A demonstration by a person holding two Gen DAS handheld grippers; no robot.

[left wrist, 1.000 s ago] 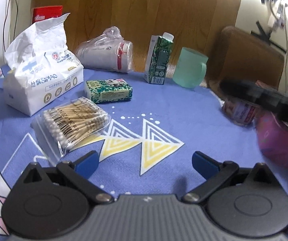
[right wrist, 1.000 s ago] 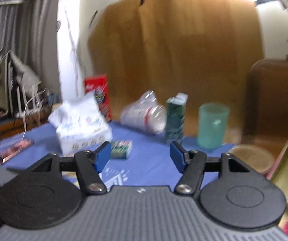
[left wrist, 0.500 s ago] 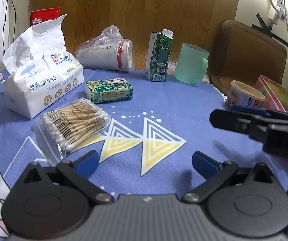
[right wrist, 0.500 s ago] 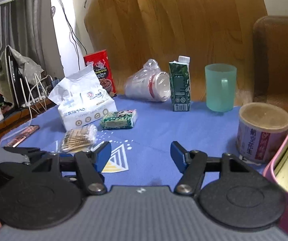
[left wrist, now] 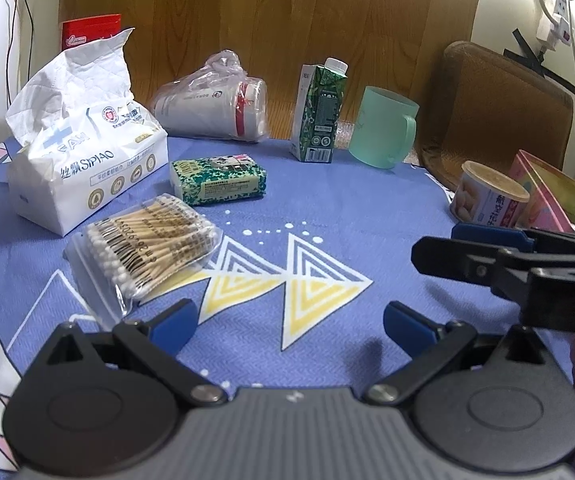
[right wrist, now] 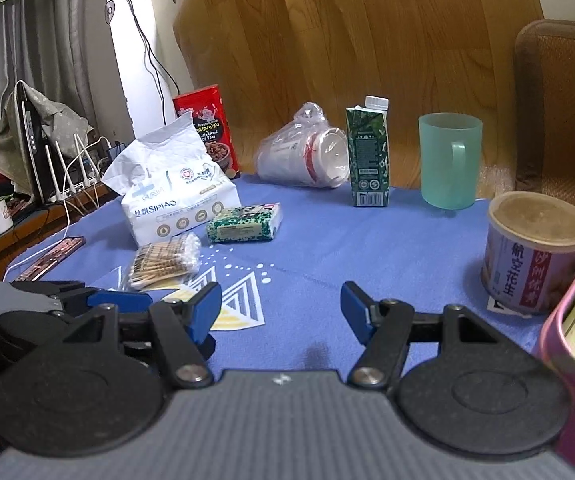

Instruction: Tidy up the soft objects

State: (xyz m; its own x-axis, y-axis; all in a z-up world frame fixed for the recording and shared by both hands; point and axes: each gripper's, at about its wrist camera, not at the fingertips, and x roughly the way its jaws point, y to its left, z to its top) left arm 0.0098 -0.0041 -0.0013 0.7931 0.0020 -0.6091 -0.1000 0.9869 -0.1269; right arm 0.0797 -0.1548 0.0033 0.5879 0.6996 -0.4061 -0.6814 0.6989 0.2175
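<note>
Above the blue cloth point(left wrist: 327, 200), hovering with left gripper point(left wrist: 287, 320) and right gripper point(right wrist: 281, 306) both spread wide, empty. Probably approaching the cotton swab bag point(left wrist: 147, 248) beside the tissue pack point(left wrist: 83, 160); better descending low, pinching the middle gently.

Ahead and left of your left jaws: white tissue pack point(left wrist: 87, 160), torn open on top, sheet sticking up. Just right of it lies a flat green-patterned pocket tissue packet point(left wrist: 218, 180). Nearer, a clear bag of cotton swabs point(left wrist: 145, 250), touching neither.
</note>
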